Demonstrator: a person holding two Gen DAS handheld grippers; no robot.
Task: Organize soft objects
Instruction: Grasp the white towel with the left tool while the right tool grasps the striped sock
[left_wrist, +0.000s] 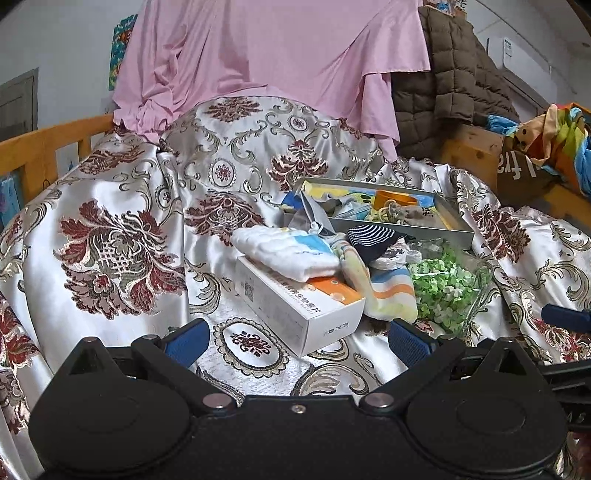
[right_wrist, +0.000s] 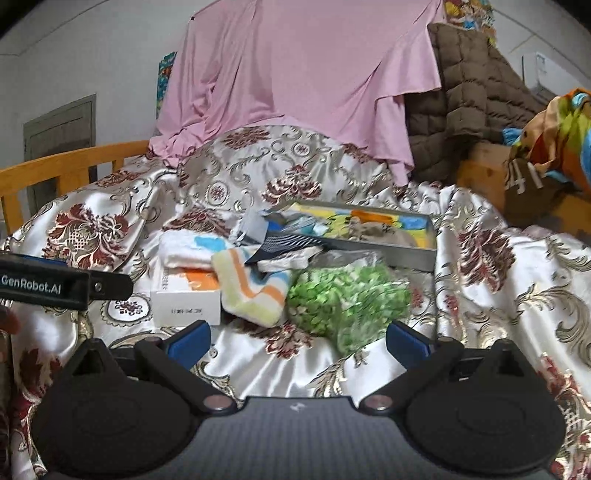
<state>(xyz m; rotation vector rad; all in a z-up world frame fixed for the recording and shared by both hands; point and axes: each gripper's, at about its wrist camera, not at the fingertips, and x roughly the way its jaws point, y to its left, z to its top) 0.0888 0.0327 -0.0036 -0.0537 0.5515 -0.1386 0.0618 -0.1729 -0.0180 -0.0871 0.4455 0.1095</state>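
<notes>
A pile of soft things lies on the satin bedspread (left_wrist: 122, 206). A white folded cloth (left_wrist: 284, 251) with blue patches rests on a white and orange carton (left_wrist: 299, 302). A pastel striped towel (left_wrist: 384, 288) (right_wrist: 251, 291) lies beside it, and a navy striped sock (left_wrist: 373, 238) lies above it. A clear bag of green bits (left_wrist: 447, 288) (right_wrist: 343, 299) sits to the right. My left gripper (left_wrist: 295, 341) is open, just short of the carton. My right gripper (right_wrist: 297, 341) is open in front of the green bag and towel.
A grey metal tray (left_wrist: 458, 234) (right_wrist: 417, 254) behind the pile holds an orange cup (left_wrist: 395, 201) and small items. Pink sheet (left_wrist: 266, 59) and brown quilted jacket (left_wrist: 450, 81) hang behind. Wooden bed rails (left_wrist: 44, 147) stand left and right. The left gripper's body (right_wrist: 66, 284) shows at the right view's left edge.
</notes>
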